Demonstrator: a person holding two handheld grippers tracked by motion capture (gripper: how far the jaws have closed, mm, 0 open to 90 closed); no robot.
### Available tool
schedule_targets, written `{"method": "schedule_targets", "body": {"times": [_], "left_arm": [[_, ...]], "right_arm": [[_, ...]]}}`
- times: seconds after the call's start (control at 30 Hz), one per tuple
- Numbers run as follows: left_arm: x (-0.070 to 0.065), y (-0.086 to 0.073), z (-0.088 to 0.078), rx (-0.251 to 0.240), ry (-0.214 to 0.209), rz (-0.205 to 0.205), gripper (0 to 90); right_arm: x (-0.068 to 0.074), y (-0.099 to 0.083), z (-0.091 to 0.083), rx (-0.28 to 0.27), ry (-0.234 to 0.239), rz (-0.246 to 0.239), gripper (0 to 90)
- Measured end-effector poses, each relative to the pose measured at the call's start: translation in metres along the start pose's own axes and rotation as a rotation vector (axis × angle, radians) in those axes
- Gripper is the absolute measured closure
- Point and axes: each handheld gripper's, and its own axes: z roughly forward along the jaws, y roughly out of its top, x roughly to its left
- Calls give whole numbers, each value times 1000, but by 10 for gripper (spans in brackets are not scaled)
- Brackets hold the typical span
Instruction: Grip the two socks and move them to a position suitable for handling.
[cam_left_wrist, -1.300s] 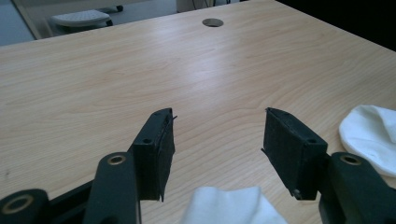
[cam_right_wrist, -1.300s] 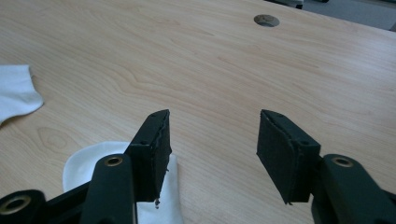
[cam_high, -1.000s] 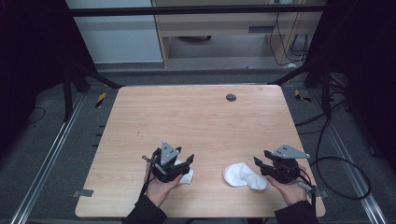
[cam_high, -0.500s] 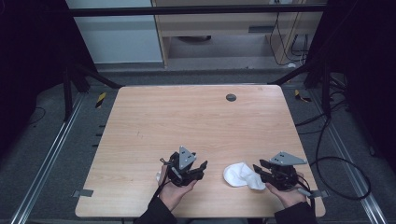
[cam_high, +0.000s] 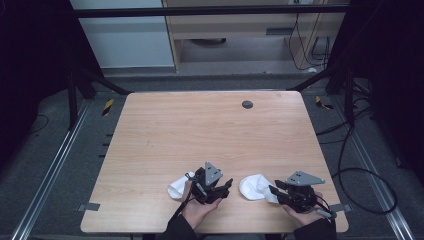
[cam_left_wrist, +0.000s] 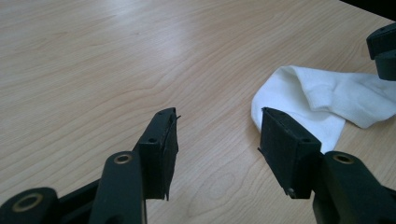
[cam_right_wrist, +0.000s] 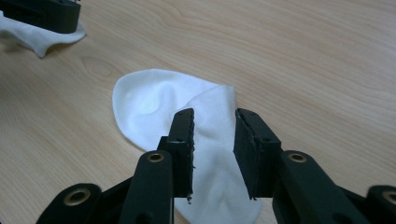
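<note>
Near the front edge of the table (cam_high: 150, 130), two white socks are laid out, one per hand. Taken from the small dark grommet (cam_high: 247, 104) at the far side as landmark: the right sock (cam_high: 251, 186) lies well apart from it, nearly straight toward the person, and the left sock (cam_high: 177, 187) sits farther to the left of that, also close to the person.

The right gripper (cam_right_wrist: 214, 140) is set low over the right sock, jaws about half open and just closed in some way; fabric of a raised fold is seen between the pads, but firm pressing cannot be confirmed (a gap shows on both sides). The left gripper (cam_left_wrist: 215, 140) is held wide open with nothing between its jaws, bare wood under it; it is pointed toward the right sock (cam_left_wrist: 322, 100), its own sock left behind it.

Step in hand, as judged: the pinch on the right sock's edge is being set, and the left tongs are being brought over to help (pairing or folding likely).

Next move calls for the right jaws to be closed fully on the fold, then a gentle lift; the left tongs need lowering onto the toe end nearest them.
</note>
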Motion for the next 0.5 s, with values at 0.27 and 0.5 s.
{"method": "schedule_targets", "body": {"times": [0.27,0.5], "left_arm": [[-11,-1,13,30,-16,17,484],[-21,0,25,56,-24,24,510]], "right_arm": [[3,-5,5,23,6,-14,674],[7,-10,8,40,19,-19,652]]}}
